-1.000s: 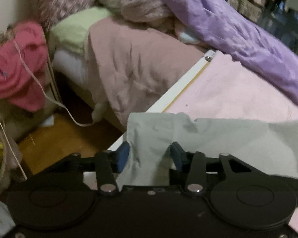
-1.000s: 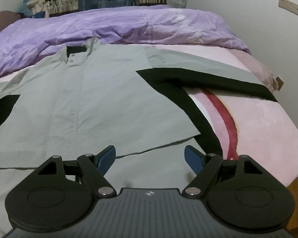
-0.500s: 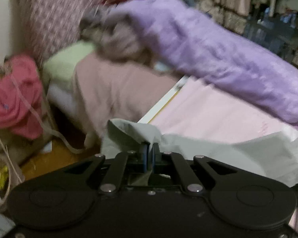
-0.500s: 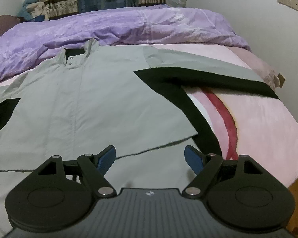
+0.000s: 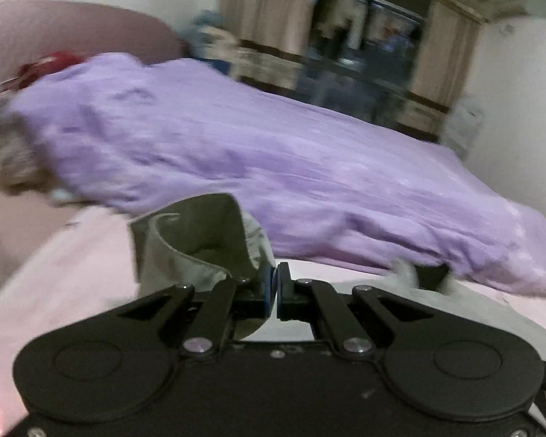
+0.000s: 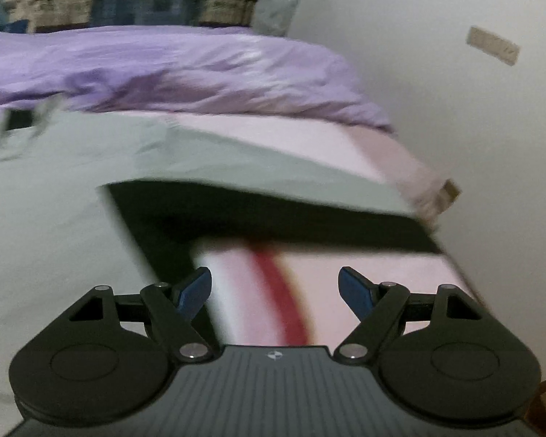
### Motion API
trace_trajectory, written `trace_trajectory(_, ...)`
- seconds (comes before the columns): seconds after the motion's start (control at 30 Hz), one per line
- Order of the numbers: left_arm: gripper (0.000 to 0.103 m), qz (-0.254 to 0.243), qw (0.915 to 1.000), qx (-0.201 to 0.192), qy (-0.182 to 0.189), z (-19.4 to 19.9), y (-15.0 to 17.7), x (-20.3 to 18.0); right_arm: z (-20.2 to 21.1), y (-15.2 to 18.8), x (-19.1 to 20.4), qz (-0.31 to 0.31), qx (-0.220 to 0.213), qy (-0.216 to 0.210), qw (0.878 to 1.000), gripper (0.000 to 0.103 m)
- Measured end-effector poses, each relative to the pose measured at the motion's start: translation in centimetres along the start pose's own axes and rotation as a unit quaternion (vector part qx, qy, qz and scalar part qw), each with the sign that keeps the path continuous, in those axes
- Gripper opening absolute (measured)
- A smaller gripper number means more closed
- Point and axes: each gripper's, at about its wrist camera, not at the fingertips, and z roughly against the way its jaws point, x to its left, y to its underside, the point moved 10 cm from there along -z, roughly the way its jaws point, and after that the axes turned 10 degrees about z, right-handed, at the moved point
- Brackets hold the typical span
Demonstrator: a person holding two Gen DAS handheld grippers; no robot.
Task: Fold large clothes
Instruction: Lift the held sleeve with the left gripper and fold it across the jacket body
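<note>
The left gripper (image 5: pixel 276 284) has its blue pads pressed together on a fold of the grey-green shirt (image 6: pixel 65 196); the pinched cuff (image 5: pixel 196 240) curls up and stands above the jaws, lifted clear of the pink bed sheet (image 5: pixel 65 262). The right gripper (image 6: pixel 275 291) stands wide apart with nothing between its fingers (image 6: pixel 194 291), hanging over the sheet just beside the shirt's black side panel (image 6: pixel 153 233).

Taking the shirt as the landmark: it lies spread flat across the sheet, its collar (image 6: pixel 22 120) at the far end close to the purple duvet (image 6: pixel 163 69). Its right sleeve (image 6: pixel 273 196) stretches out sideways, grey on top with a black band along the near edge, and its end reaches almost to the edge of the bed by the white wall (image 6: pixel 455 116). In the angle between that sleeve and the shirt's body the sheet is bare, crossed by a curved red stripe (image 6: pixel 280 291); this is the open room under the right gripper. To the shirt's left, in the left wrist view, more bare pink sheet runs out to the bed's edge.

Beyond the shirt the duvet lies heaped across the full width of the bed. Behind it stand striped curtains (image 5: pixel 269 18) around a dark window (image 5: pixel 360 54). A socket plate (image 6: pixel 491 45) sits on the wall. Both views are blurred, so what looks like a padded headboard (image 5: pixel 54 32) at the far left may be something else.
</note>
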Motion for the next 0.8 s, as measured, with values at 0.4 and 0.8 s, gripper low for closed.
trace_trajectory(0.4,0.000,-0.039,0.9740,0.113,0.192,-11.7,13.8,-31.5,-6.7,1.9,-7.8,-0.110,-0.028,-0.012,0.993,0.092)
trace_trajectory(0.8,0.000,-0.154,0.9244,0.198,0.288,-14.9,29.6,-46.2,-11.1,7.3,-13.3,-0.208,0.017,0.017,0.978,0.092)
